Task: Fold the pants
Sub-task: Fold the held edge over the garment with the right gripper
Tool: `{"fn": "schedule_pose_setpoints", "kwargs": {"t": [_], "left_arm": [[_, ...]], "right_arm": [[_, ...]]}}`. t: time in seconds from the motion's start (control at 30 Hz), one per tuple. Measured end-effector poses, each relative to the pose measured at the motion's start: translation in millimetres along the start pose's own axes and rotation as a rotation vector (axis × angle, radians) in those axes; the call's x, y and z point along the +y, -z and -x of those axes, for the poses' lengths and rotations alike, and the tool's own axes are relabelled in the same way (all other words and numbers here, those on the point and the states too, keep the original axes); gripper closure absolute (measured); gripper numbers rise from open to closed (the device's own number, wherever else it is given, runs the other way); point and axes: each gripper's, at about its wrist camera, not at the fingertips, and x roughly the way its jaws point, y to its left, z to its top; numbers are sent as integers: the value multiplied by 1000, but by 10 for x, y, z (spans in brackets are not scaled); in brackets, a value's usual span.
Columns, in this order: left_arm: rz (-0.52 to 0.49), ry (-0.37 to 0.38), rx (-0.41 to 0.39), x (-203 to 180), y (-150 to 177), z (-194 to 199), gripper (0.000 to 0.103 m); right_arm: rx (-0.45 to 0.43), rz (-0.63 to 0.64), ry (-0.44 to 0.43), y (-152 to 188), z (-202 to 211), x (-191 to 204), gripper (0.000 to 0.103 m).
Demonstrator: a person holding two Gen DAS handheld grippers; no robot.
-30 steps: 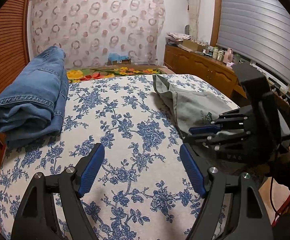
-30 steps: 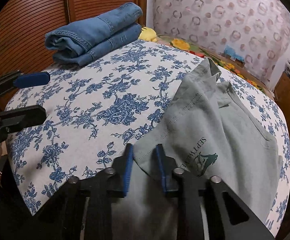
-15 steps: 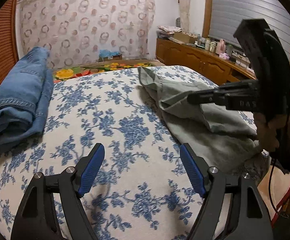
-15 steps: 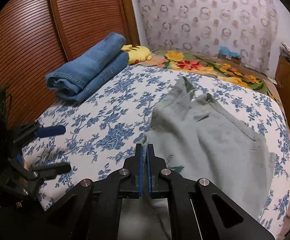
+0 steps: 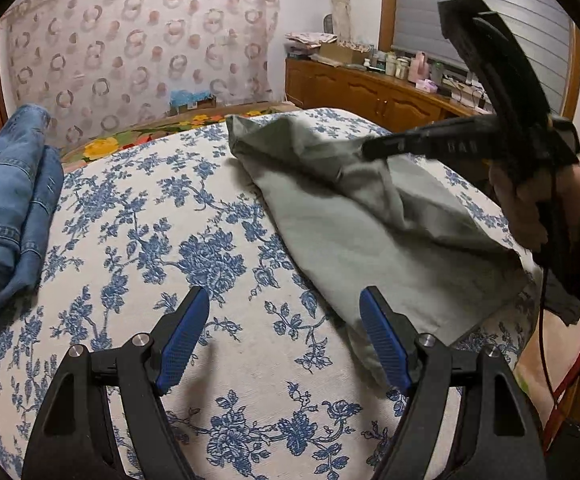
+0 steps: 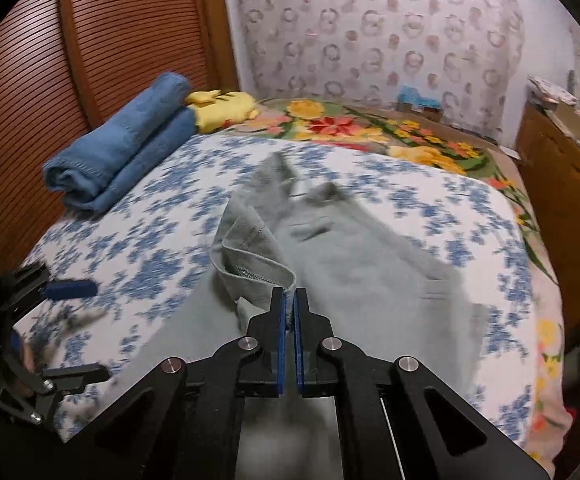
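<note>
Up close, right gripper [image 6: 289, 300] pinched tight on the hem of the grey pants [image 6: 354, 264], both blue pads [image 6: 279, 344] squeezed flat with the cloth caught between them. Hem lifted off the bed [image 6: 162, 252] and curled into a little loop just past the tips. Rest of the pants spread out behind, across the middle and right side of the blue flower sheet, one edge hanging over the near side of the bed.

Left gripper [image 5: 284, 320] wide open, nothing between its blue pads [image 5: 180, 344]. Held low over bare flower sheet, just left of the near edge of the pants, right pad close to the cloth but not on it. Seen from there: right gripper [image 5: 374, 148] up in the air, a hand [image 5: 530, 200] wrapped round its handle, grey cloth pulled up to its tip like a small tent.

Farther back, folded blue jeans [image 6: 122, 148] by the left side of the bed, well apart from the grey pants. Yellow soft toy [image 6: 226, 108] just behind the jeans. Bright flower blanket [image 6: 370, 128] past the sheet. Brown slatted doors [image 6: 110, 32] on the left, curtain with rings [image 6: 370, 28] at the back, wooden cupboard [image 5: 370, 92] with small bottles on the right.
</note>
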Motion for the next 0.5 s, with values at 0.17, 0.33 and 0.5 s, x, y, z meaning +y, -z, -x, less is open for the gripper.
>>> {"fn": "schedule_pose_setpoints", "kwargs": {"t": [0.17, 0.33, 0.5], "left_arm": [[7, 9, 16, -25, 12, -52, 25], [7, 8, 22, -22, 17, -69, 25], [2, 1, 36, -45, 25, -91, 25]], "right_arm": [[31, -41, 53, -52, -49, -240, 100], [30, -60, 99, -89, -47, -402, 100], [20, -105, 134, -74, -32, -553, 100]]}}
